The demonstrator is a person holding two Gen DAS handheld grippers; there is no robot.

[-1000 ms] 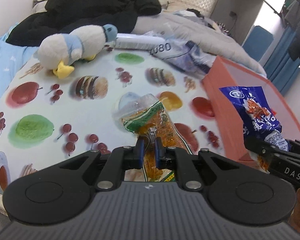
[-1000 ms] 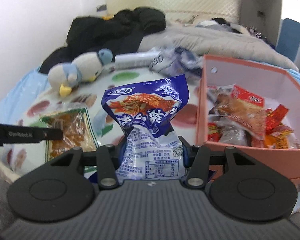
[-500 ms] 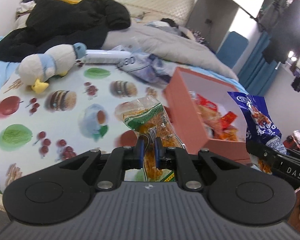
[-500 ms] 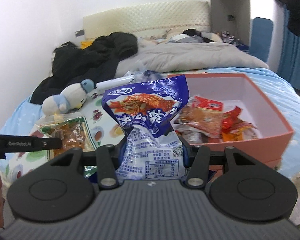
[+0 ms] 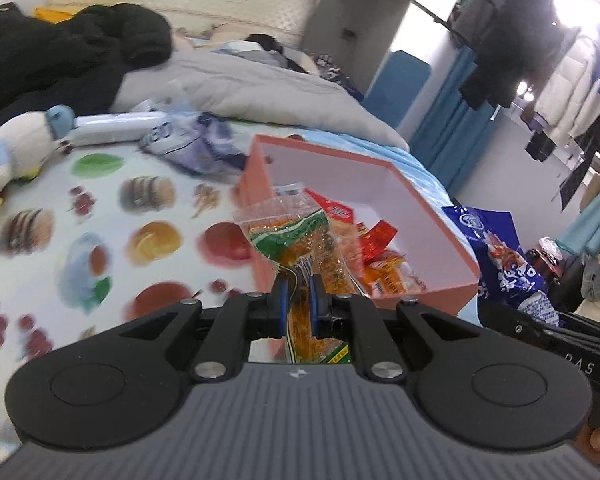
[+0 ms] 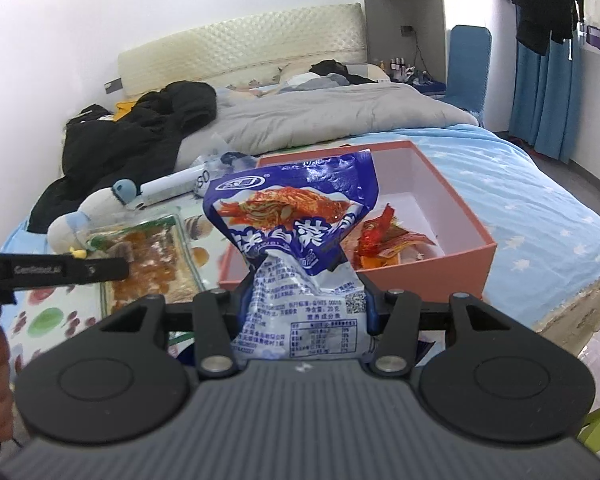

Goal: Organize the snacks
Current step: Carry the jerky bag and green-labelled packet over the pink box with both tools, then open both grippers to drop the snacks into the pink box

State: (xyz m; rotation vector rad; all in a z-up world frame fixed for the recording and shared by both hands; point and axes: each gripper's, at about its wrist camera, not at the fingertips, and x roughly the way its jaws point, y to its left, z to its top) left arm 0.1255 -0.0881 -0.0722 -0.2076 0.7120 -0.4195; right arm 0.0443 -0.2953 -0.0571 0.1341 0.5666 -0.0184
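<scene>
On a bed with a fruit-print cloth point(image 5: 100, 216), an orange box point(image 5: 456, 236) is seen just ahead of both tools. The left gripper point(image 5: 298, 306) is clamped on a clear orange snack bag point(image 5: 300, 240); the right gripper point(image 6: 306, 300) is closed on a blue kimchi packet point(image 6: 292, 220). Both are judged light, soft and crinkly, best held by the sealed end.

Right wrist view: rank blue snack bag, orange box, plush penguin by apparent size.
1. orange box
2. blue snack bag, though it sits nearest the camera, so it looks inflated; close to the box
3. plush penguin
</scene>
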